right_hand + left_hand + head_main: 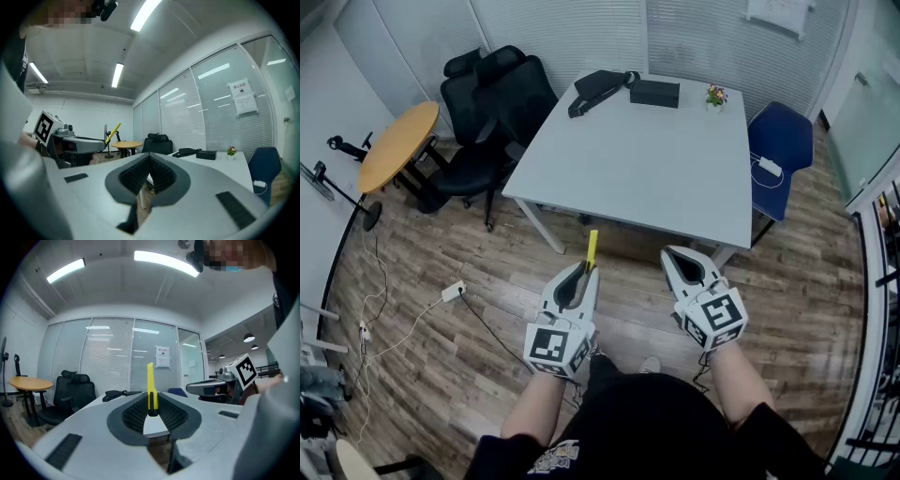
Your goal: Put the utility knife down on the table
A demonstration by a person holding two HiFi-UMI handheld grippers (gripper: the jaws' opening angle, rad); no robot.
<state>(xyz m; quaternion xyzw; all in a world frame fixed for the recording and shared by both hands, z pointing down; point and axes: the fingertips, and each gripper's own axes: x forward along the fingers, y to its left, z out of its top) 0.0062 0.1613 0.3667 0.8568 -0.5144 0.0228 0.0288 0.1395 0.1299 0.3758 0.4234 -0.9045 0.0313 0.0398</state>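
Left gripper [581, 269] is clamped on a yellow knife [592, 247], its 2 jaws held a narrow way apart by the handle. In the left gripper view the knife [150, 389] stands upright between the pads [133, 414], with its lower end buried in the gripper [151, 404] and out of sight. Whether a blade is out at the top end cannot be made out. Right gripper [673, 255] is closed, and its own view shows the tips of that gripper [149, 158] meeting with nothing between them. Only the person's 2 forearms show, cut off by the dark shirt at the bottom of the head view. Both arms reach forward side by side, each gripper held about level and pointing at the white table [647, 169]. The knife hangs in the air over the wooden floor [619, 309], just short of the table's near edge and not touching it. A bag [600, 89], a box [654, 93] and a small flowerpot [715, 96] sit at the table's far end, well apart from the knife. A blue chair [780, 141] is partly hidden behind the table's right side.
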